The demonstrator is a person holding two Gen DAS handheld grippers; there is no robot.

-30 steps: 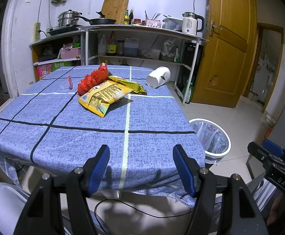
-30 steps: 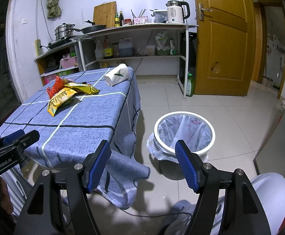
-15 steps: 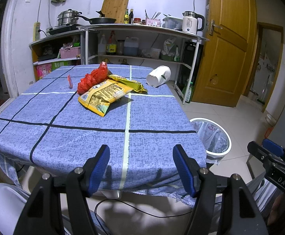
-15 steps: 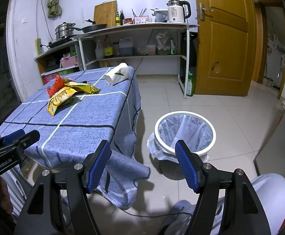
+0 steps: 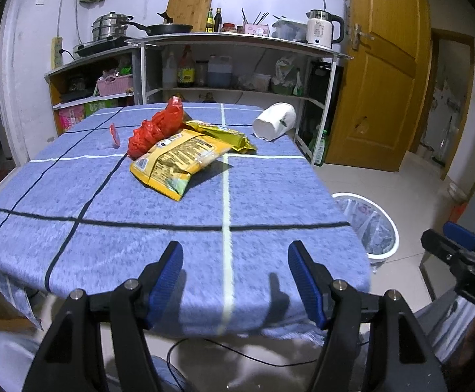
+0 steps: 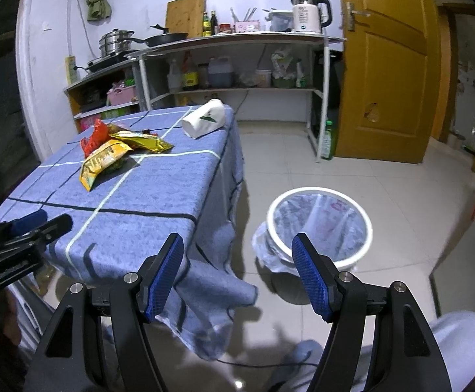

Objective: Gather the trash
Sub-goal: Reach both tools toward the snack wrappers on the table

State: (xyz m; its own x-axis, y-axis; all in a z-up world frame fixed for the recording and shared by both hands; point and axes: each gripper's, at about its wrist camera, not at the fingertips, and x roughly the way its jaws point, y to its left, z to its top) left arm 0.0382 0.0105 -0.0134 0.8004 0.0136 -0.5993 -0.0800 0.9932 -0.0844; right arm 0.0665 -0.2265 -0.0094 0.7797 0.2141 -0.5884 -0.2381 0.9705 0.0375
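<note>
Both tongs have edged closer to the counter (image 5: 270, 196), left tongs (image 5: 234, 281) and right tongs (image 6: 237, 271) wide and empty. The yellow wrapper (image 5: 178, 160) overlaps what looks like a red bag (image 5: 155, 127); one grab may drag both, missing the bin (image 6: 319, 225).

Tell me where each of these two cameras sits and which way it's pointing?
Left wrist: on the left tool, facing the table and wrappers; right tool at the right edge.
Right wrist: on the right tool, facing the bin; a trouser leg shows.
Shared: table, wrappers, cup, bin.
</note>
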